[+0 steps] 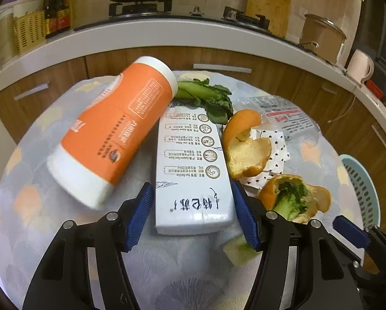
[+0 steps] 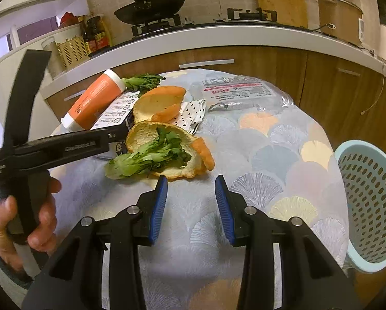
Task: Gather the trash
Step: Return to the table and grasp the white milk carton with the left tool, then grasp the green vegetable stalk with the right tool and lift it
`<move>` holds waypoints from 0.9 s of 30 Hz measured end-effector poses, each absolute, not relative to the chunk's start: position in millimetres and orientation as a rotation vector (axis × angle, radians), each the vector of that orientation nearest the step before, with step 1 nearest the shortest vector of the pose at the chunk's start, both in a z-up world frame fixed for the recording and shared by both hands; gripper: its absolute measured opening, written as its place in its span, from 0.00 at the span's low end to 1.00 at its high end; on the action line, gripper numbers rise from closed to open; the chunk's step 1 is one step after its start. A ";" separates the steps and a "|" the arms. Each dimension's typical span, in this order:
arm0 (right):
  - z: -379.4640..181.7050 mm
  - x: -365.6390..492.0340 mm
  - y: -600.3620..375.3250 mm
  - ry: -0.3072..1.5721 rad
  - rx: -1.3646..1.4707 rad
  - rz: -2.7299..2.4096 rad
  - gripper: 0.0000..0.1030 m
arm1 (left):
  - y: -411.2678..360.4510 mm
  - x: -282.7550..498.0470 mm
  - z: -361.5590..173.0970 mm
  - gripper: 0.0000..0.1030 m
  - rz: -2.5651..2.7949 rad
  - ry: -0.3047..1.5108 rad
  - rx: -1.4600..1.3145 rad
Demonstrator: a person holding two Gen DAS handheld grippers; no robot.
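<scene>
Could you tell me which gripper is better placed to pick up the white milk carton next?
Left. The left gripper already straddles the milk carton, a pad on each side. The right gripper is open over bare tablecloth, nearer the orange peel.

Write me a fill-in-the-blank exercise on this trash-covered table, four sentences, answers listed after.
1. The left gripper has its fingers on either side of the white ____.
2. The orange bottle leans on that ____.
3. Green leaves lie inside an orange ____.
4. The right gripper holds ____.

Missing words: carton; carton; peel; nothing
</scene>
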State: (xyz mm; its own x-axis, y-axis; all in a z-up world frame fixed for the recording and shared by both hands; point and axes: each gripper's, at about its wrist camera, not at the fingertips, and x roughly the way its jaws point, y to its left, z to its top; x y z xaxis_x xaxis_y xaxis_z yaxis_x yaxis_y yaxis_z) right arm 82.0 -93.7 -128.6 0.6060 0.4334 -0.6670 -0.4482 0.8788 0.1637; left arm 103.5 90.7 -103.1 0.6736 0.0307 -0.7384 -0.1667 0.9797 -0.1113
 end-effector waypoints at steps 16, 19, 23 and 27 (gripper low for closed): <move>-118.1 81.1 -57.5 0.812 -0.020 0.565 0.42 | 103.5 39.2 -95.8 0.51 0.044 0.776 -0.253; -119.0 85.0 -42.8 0.854 0.007 0.568 0.42 | 111.1 22.6 -95.3 0.51 0.041 0.758 -0.278; -124.2 97.0 -33.1 0.928 0.097 0.532 0.42 | 119.2 7.2 -97.6 0.51 0.042 0.733 -0.289; -126.6 106.7 -28.1 0.969 0.174 0.495 0.42 | 124.4 3.2 -105.2 0.51 0.025 0.731 -0.310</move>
State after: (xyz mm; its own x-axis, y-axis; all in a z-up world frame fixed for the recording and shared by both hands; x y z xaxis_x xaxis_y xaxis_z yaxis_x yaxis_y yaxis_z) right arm 106.7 -28.1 -126.6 0.4650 0.4772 -0.7457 -0.3249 0.8755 0.3577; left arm 3.2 124.4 -105.2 0.7465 -0.0847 -0.6599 -0.1298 0.9543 -0.2693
